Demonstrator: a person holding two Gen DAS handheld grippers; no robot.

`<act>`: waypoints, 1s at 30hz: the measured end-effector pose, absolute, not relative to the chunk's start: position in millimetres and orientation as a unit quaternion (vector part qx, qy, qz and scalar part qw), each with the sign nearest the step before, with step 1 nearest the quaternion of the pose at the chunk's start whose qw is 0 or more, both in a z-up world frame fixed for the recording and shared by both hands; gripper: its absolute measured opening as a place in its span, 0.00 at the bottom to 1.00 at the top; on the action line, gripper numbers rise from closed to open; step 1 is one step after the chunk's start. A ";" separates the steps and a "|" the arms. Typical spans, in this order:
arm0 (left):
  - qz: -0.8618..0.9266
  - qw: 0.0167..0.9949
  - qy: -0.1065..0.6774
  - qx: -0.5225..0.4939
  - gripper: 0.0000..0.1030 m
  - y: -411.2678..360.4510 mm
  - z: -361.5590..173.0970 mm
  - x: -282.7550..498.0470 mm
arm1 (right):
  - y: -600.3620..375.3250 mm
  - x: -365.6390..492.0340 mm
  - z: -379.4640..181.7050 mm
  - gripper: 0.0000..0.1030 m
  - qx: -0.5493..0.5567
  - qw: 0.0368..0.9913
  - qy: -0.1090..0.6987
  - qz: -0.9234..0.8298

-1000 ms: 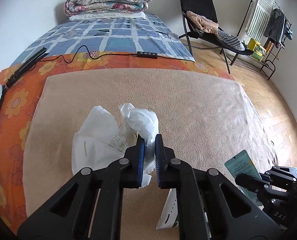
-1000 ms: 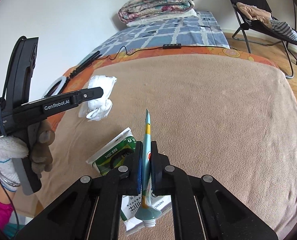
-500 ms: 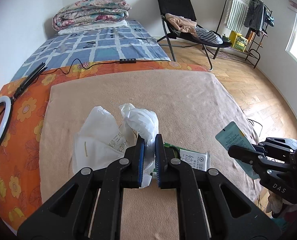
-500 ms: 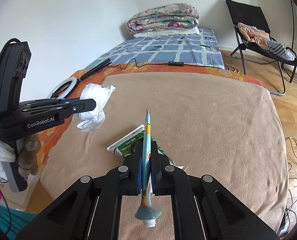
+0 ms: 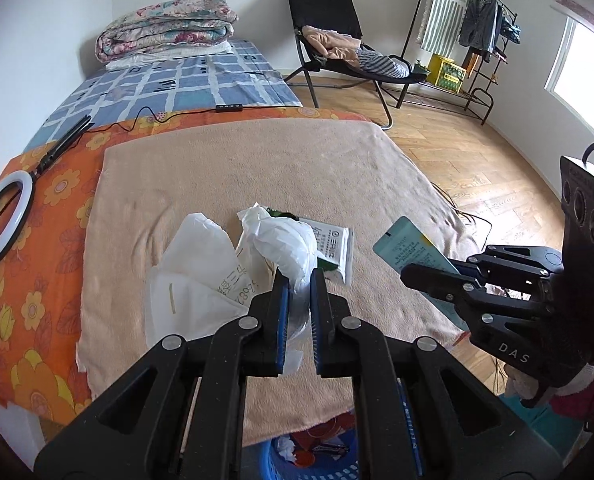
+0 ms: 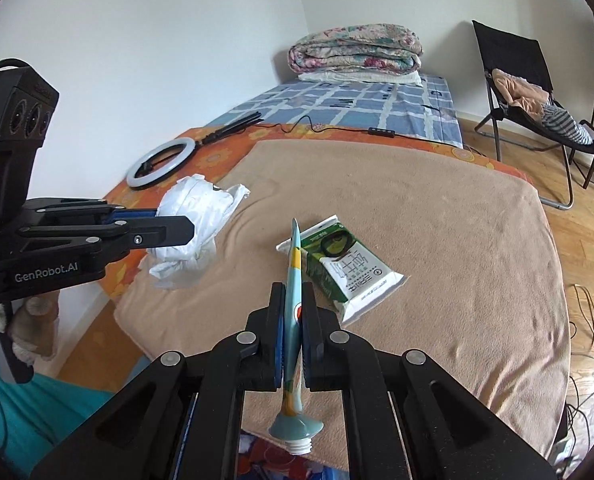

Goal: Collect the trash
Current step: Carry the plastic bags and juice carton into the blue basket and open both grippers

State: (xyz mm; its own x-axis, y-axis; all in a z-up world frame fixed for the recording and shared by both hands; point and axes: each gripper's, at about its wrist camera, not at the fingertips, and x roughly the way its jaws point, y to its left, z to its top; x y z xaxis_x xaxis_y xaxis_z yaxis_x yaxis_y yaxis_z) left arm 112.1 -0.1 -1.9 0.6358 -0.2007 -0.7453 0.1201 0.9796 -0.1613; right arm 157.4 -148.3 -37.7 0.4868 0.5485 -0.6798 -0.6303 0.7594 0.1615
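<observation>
- Fingers of the left gripper (image 5: 299,276) are pinched shut on a crumpled white plastic bag (image 5: 281,240). The bag bunches up above the fingers and hangs over the tan blanket (image 5: 257,160) on the bed.
- Fingers of the right gripper (image 6: 293,292) are squeezed tight on a flat, empty tube (image 6: 293,320). Its long side runs straight along the fingers. The open screw end points back at the camera and the thin end points away.
- One more piece of trash lies on the blanket: a green and white packet (image 6: 349,268). It sits near the front edge of the blanket, just beyond the tip of the tube.
- The packet lies slanted, with one short end toward the right fingers and the other toward the far side of the bed.
- The right hand looks closer to the packet than the left, but both hands are full.
- A blue basket (image 5: 309,460) peeks out below the front edge of the bed, under the left fingers. It seems to have trash in it.
- I think the next move is to drop the bag and the tube down into that basket, then come back for the packet.
</observation>
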 end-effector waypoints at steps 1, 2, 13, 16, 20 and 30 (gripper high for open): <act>-0.089 0.902 0.419 -0.048 0.08 -1.5 -3.2 104.4 | -148.9 152.9 -38.7 0.05 -0.055 0.859 0.374 0.344; -0.091 0.902 0.420 -0.049 0.08 -3.1 -4.3 96.8 | -149.9 148.1 -39.8 0.05 -0.055 0.858 0.375 0.346; -0.115 0.888 0.442 -0.057 0.08 -28.6 -31.7 37.4 | -165.6 95.2 -61.9 0.05 -0.058 0.846 0.391 0.357; -0.122 0.881 0.453 -0.052 0.08 -37.5 -45.5 24.8 | -167.8 83.6 -73.6 0.05 -0.060 0.840 0.403 0.359; -0.127 0.871 0.472 -0.048 0.08 -43.9 -66.9 13.7 | -170.1 72.3 -91.1 0.05 -0.065 0.831 0.421 0.359; -0.135 0.839 0.525 -0.054 0.08 -54.9 -116.6 -8.3 | -177.0 55.5 -130.5 0.05 -0.065 0.813 0.459 0.354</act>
